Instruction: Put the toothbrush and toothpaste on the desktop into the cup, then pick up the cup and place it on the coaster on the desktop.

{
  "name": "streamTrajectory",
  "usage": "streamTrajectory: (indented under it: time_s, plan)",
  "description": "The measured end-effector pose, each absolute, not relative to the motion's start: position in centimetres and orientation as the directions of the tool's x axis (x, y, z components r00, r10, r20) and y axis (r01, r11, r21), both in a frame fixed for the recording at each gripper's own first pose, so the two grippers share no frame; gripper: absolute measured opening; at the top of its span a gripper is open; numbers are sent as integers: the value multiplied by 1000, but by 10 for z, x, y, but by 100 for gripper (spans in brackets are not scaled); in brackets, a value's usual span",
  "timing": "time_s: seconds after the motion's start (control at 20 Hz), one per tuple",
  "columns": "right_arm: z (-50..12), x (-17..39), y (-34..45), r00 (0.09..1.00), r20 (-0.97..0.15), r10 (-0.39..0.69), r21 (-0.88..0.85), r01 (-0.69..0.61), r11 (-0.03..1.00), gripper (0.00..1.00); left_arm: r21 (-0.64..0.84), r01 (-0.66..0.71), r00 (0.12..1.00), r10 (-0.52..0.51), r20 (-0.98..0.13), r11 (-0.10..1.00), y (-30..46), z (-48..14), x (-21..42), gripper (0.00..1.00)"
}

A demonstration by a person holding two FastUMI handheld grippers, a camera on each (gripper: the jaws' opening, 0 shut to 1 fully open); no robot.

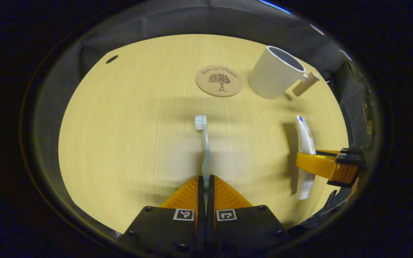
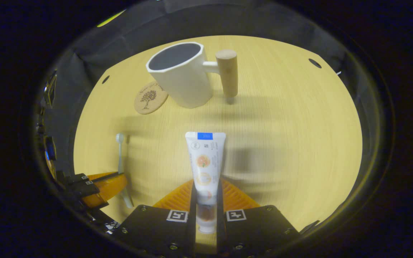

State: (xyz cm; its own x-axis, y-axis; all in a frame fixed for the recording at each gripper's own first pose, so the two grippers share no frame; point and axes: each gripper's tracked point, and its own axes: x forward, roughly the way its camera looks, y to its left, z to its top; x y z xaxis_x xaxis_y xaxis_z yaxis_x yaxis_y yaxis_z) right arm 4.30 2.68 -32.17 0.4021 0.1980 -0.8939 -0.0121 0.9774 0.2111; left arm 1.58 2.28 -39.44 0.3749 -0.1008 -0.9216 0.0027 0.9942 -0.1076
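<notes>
In the left gripper view my left gripper (image 1: 205, 181) is shut on the handle of a pale blue toothbrush (image 1: 204, 145), whose white bristle head points toward the far side. A white toothpaste tube (image 2: 204, 163) stands up between the fingers of my right gripper (image 2: 206, 186), which is shut on it. The same tube (image 1: 306, 143) appears at the right of the left gripper view, held by the orange fingers (image 1: 317, 165). A white cup (image 2: 181, 73) with a wooden peg handle (image 2: 227, 71) stands upright at the back. Beside it lies a round cork coaster (image 1: 219, 80).
The light wooden tabletop (image 1: 120, 136) has small dark holes (image 1: 112, 59) near its far corners. Black cloth walls close in the table on all sides. Open wood lies left of the coaster and right of the cup.
</notes>
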Motion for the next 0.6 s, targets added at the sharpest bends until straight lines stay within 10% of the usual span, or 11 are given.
streamTrajectory:
  time_s: [0.6]
  plan:
    - [-244,58,27,540,-791,288,336,-11,942,24,-66,79,629,-101,-771,995,62,-292,31,8]
